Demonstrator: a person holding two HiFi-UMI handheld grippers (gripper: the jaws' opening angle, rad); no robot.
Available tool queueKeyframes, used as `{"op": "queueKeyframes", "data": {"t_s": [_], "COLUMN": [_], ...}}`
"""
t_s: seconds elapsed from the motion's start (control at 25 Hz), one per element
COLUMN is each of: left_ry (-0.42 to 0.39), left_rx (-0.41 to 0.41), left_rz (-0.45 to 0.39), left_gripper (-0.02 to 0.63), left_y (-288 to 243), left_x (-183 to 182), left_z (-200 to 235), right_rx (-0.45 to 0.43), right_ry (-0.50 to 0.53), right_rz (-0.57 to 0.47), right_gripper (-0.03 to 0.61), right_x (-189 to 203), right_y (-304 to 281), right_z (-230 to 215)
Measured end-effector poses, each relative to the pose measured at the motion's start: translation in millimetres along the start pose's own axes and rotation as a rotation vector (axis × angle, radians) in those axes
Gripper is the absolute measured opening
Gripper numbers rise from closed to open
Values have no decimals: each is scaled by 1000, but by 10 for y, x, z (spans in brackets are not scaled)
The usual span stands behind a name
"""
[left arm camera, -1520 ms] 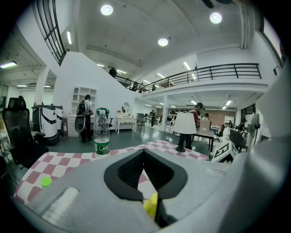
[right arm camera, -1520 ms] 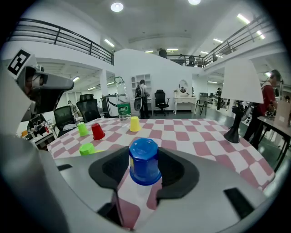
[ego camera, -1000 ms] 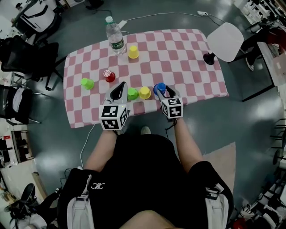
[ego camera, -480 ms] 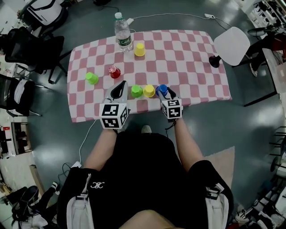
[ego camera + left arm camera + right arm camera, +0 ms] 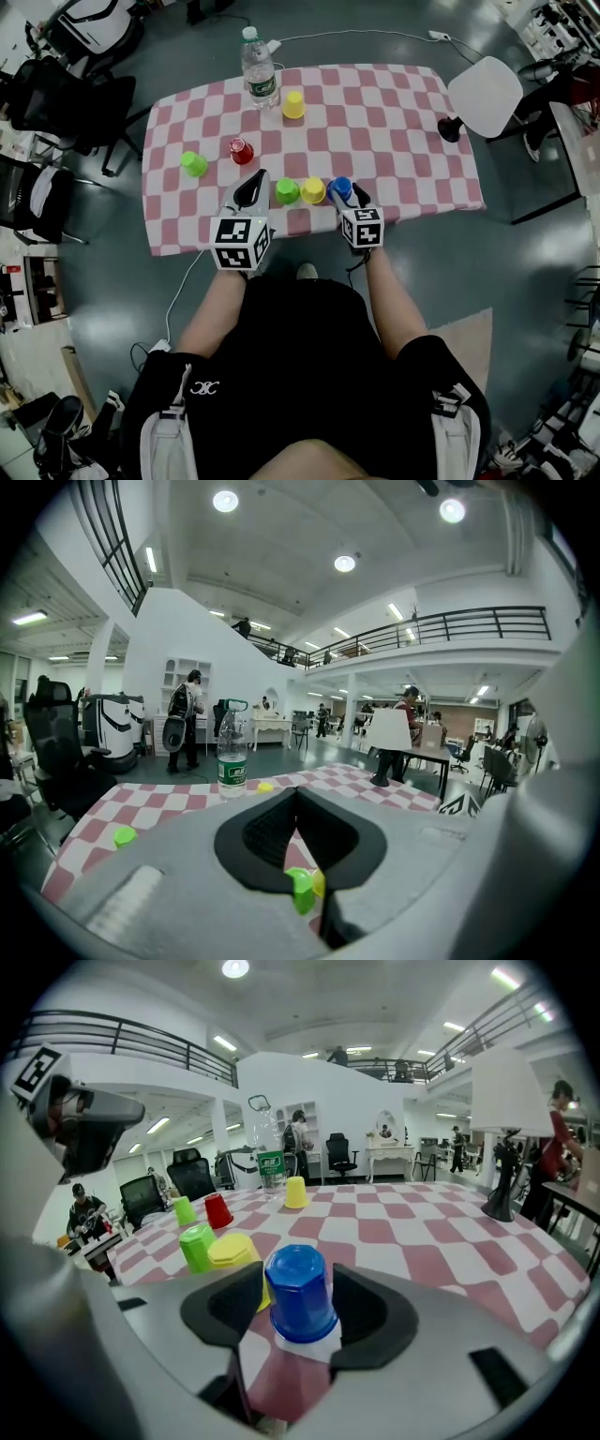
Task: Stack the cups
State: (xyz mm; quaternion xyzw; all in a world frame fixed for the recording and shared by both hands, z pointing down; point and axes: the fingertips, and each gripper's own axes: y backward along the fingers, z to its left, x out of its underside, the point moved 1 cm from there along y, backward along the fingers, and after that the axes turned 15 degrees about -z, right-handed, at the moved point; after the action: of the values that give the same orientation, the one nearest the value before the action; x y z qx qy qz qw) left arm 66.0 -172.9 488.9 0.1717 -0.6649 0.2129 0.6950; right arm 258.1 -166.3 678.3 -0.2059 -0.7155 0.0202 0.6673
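R claw [image 5: 344, 193] jaws just eased wider round blue cup [image 5: 298, 1290], not gripping; L claw [image 5: 249, 187] clenched, empty. Pink-checked desk [image 5: 394, 122] on grey floor [image 5: 525, 281]; office chairs [image 5: 56, 103] at left.

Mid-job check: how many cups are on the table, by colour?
green cups: 2
yellow cups: 2
red cup: 1
blue cup: 1
Total: 6 cups

Pretty bright and even here, round ceiling lights [image 5: 225, 501] doing the work, with a soft sheen on the grey floor [image 5: 525, 281]. Both gripper views are heavy fisheye with black vignetted corners. The blue cup [image 5: 300, 1293] is sharp, but the closest foreground goes soft.
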Motion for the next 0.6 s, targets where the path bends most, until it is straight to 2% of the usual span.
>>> {"op": "queueKeyframes", "data": {"t_s": [0.08,0.28,0.52,0.6], "left_ry": [1,6,20,21], "left_rx": [-3,-11,-15,-12], "left_rz": [-1,-9,-36,-51], "left_gripper": [15,15,15,15], "left_y": [16,47,70,55], "left_x": [-7,-16,-102,-177], "left_z": [5,42,62,62], "right_rx": [15,11,-35,-8], "right_ry": [-10,6,32,51], "right_rz": [-25,-93,-354,-414], "right_gripper": [251,258,244,196], "right_x": [-18,-253,-1171,-1479], "right_y": [31,93,228,268], "right_z": [-21,31,222,218]}}
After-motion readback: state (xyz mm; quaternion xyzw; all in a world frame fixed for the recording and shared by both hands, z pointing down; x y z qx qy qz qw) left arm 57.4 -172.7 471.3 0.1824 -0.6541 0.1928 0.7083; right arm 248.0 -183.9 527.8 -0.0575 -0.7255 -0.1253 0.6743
